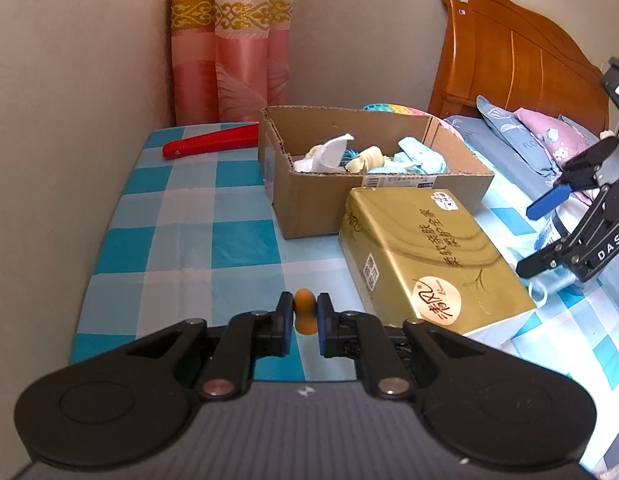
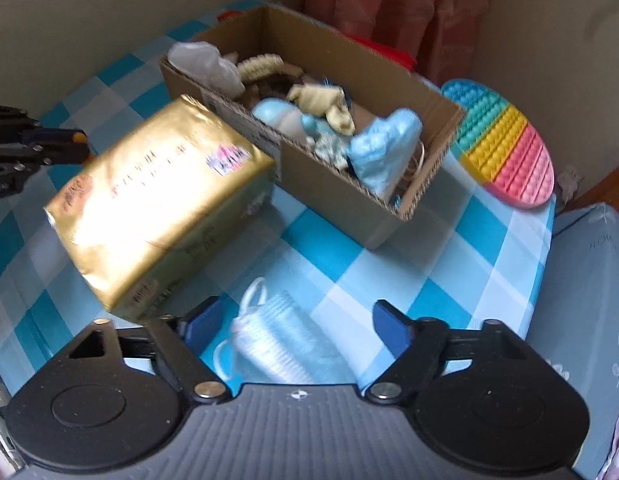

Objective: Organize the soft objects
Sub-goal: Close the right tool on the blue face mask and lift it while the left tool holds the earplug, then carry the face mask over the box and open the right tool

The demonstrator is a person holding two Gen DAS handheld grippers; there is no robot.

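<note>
R fingers [image 2: 393,326] wide, face mask [image 2: 277,340] between (long axis diagonal).

A: Where does the left wrist camera look from?
B: Low at the desk's [image 1: 181,240] near edge, facing the box [image 1: 321,200] and curtain behind it.
A: The right?
B: Steeply down, close, box [image 2: 329,184] ahead. Both show box and gold pack [image 1: 425,256] [image 2: 157,208].
</note>
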